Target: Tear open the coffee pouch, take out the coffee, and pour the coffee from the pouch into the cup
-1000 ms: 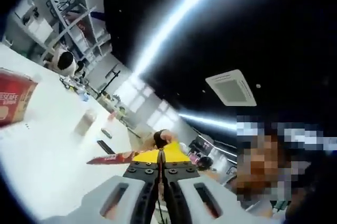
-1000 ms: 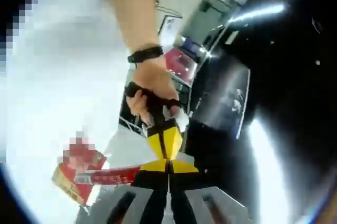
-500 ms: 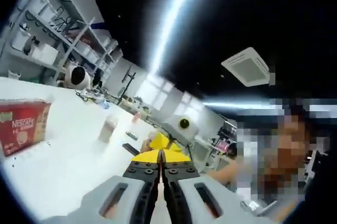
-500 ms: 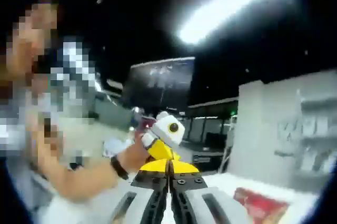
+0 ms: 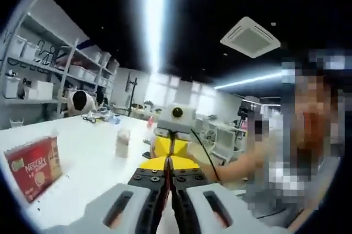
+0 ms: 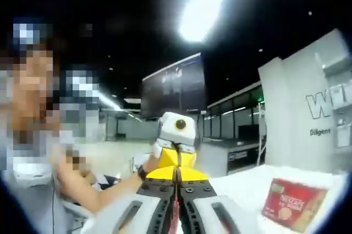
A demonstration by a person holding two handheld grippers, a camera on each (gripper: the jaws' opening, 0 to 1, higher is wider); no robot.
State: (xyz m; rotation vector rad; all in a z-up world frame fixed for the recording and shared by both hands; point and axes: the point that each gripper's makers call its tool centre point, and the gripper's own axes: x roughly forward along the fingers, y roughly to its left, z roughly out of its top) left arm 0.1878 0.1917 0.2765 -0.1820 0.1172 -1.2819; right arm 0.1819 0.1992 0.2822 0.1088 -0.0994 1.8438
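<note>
Between both grippers' touching tips: pouch hidden | jaws clenched, contents unclear | Nescafe box (image 5: 33, 168) blurred

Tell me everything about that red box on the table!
The red box is a carton that looks like cardboard, with "NESCAFE" in white letters and a cup picture on its front. It stands upright on the white table, leaning a bit in the left gripper view because that camera is tilted. In the right gripper view it stands near the table's edge. Nothing touches it except the table, and it looks closed.
</note>
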